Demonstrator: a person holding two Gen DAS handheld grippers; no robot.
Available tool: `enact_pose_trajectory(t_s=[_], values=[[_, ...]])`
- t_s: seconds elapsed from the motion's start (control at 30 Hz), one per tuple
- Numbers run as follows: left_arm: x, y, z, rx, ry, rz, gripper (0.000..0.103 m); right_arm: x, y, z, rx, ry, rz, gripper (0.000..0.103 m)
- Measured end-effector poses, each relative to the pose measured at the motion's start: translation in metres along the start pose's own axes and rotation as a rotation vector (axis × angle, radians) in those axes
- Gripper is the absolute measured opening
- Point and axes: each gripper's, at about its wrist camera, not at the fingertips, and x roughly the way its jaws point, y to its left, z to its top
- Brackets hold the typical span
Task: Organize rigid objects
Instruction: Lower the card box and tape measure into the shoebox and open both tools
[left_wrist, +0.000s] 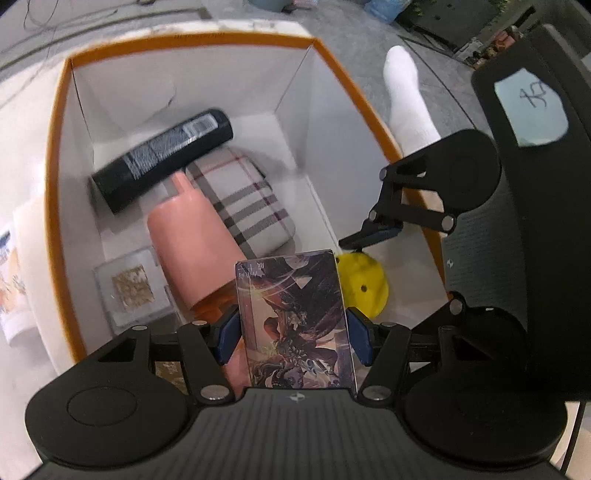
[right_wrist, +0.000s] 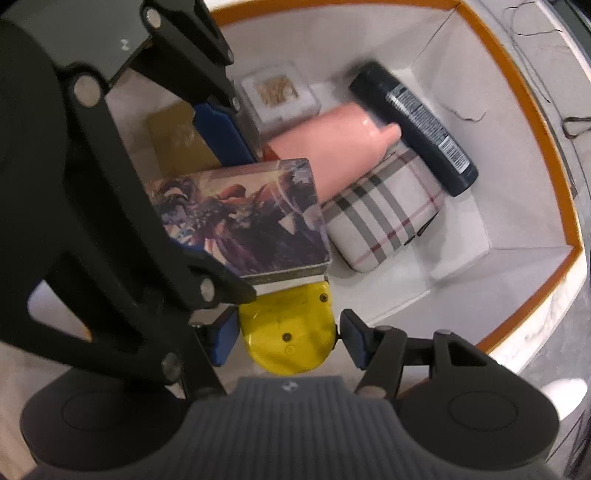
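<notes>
Left handheld gripper (left_wrist: 295, 332): matte black plastic body with ribbed grey top plate, round pivot discs, silver screws at the linkage joints, blue rubber finger pads (left_wrist: 227, 338). Right handheld gripper (right_wrist: 286, 338): identical build, blue pads (right_wrist: 354, 341); its housing carries a pale blue handwritten label (left_wrist: 530, 107). Person's white sock (left_wrist: 406, 99).

1. In the left wrist view, the box (left_wrist: 59, 206) holds every item below.
2. The bottle (left_wrist: 162, 160) lies at ten o'clock of the case (left_wrist: 247, 203), its end resting on it.
3. The tumbler (left_wrist: 192, 243) lies just beside the case, at eight o'clock.
4. The clear container (left_wrist: 131, 286) sits at nine o'clock of the tumbler.
5. The card tin (left_wrist: 295, 325) stands at five o'clock of the tumbler, the disc (left_wrist: 364, 284) at its two o'clock.
</notes>
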Motion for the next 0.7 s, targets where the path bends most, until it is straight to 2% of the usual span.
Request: enact_pose_trajectory(t_s=[0.17, 0.3, 0.5, 0.63, 0.7], values=[[0.014, -0.001, 0.001, -0.025, 0.012, -0.01, 0.068, 0.011, -0.005, -0.003, -0.021, 0.055, 0.029, 0.059], [0.02, -0.005, 0.001, -0.014, 0.003, 0.014, 0.068, 0.018, -0.007, -0.004, -0.039, 0.068, 0.028, 0.059], [0.022, 0.002, 0.004, -0.129, -0.04, 0.005, 0.067, 0.006, -0.005, -0.005, -0.049, 0.05, 0.016, 0.063], [0.026, -0.004, 0.01, -0.156, -0.042, 0.004, 0.067, 0.003, 0.001, -0.007, -0.058, 0.055, 0.001, 0.061], [0.03, -0.003, 0.011, -0.172, -0.026, 0.027, 0.068, 0.004, 0.001, -0.008, -0.05, 0.046, -0.004, 0.061]])
